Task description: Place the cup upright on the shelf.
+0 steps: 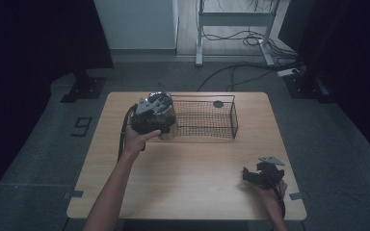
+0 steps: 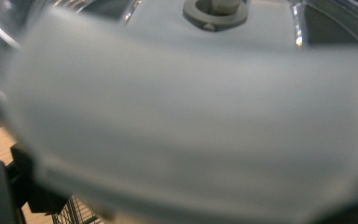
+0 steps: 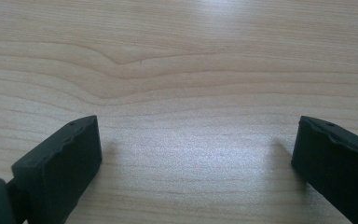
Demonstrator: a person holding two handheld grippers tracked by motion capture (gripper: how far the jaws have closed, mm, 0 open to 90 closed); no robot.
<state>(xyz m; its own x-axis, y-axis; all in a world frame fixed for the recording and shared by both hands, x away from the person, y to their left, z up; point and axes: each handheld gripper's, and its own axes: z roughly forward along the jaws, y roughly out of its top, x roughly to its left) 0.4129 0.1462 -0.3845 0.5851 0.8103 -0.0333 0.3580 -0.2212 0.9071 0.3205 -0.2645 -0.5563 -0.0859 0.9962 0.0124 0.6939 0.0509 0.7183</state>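
Left gripper (image 1: pixel 160 126) clenched on jar (image 1: pixel 166 118), upright, just beside wire basket (image 1: pixel 207 118) left end. Right gripper (image 3: pixel 196 154) fingers released, resting on counter (image 1: pixel 192 168), well apart

wire basket (image 1: pixel 207 118) on table (image 1: pixel 183 168), far centre | jar (image 1: pixel 166 120) at basket's left end | right gripper (image 1: pixel 262 175) near-right

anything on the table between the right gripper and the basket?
No, just bare table between right gripper and wire basket, per the high view.
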